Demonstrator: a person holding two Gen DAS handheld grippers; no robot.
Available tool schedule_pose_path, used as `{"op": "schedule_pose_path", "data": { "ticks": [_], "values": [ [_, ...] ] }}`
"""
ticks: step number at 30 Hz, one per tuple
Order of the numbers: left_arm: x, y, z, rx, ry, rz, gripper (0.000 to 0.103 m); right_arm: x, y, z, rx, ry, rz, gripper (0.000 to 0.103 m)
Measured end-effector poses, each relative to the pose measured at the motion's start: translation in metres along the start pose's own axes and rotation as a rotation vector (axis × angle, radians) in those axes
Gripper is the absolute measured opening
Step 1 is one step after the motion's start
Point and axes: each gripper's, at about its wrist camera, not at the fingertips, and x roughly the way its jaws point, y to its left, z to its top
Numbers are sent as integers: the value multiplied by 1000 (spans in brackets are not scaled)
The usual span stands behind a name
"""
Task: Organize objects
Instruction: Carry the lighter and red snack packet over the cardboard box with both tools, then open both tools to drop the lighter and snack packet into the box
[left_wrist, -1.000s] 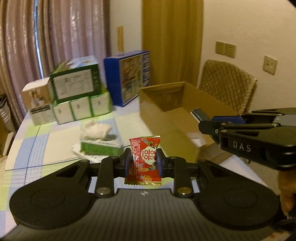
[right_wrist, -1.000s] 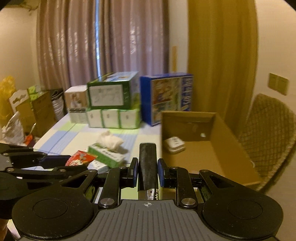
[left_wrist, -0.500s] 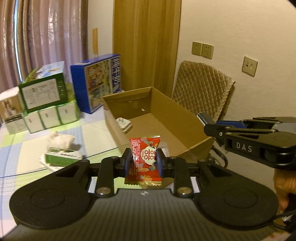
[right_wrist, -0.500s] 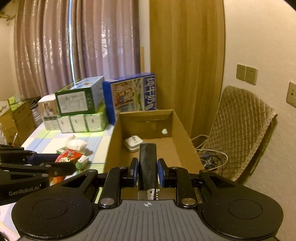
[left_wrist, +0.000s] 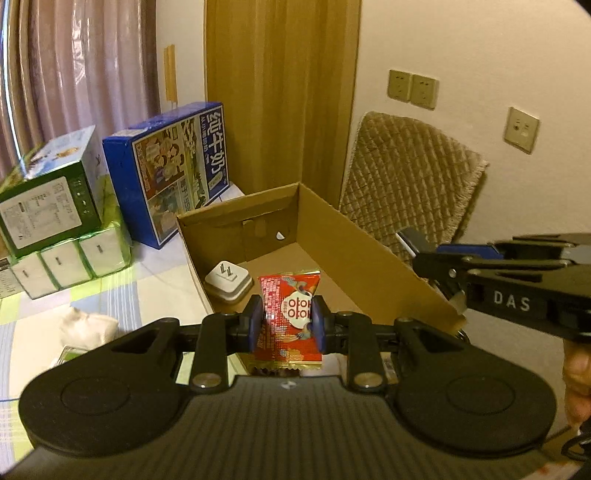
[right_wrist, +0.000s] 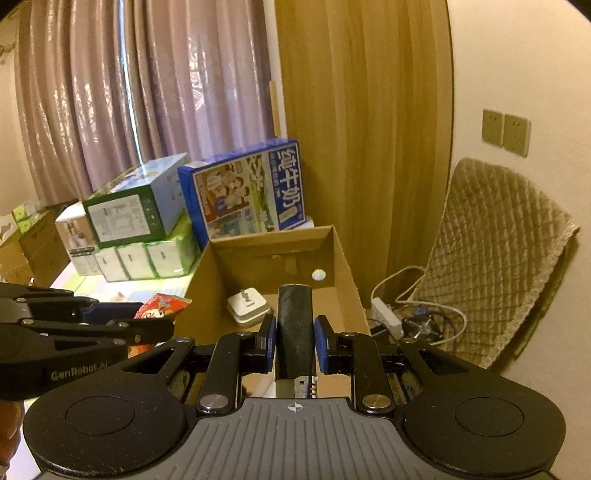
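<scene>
Above the open cardboard box (left_wrist: 369, 254), your left gripper (left_wrist: 287, 325) pinches a red snack packet (left_wrist: 290, 317) — upright between its pads. Your right gripper (right_wrist: 294, 341) clamps a dark flat object (right_wrist: 294, 325) over the same box, where a white plug adapter (right_wrist: 248, 306) lies — near the far wall.

Open cardboard box (left_wrist: 354, 236), only white plug (left_wrist: 229, 282) inside.
</scene>
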Motion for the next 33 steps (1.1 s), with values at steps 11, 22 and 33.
{"op": "schedule_pose_path", "data": {
  "ticks": [11, 22, 33],
  "values": [
    [80, 15, 15, 36, 64, 12, 23, 84, -33, 15, 68, 110, 21, 19],
    [101, 22, 19, 48, 46, 25, 60, 109, -39, 13, 84, 141, 14, 19],
    [69, 48, 26, 10, 8, 49, 60, 113, -24, 15, 72, 152, 25, 19]
  ]
}}
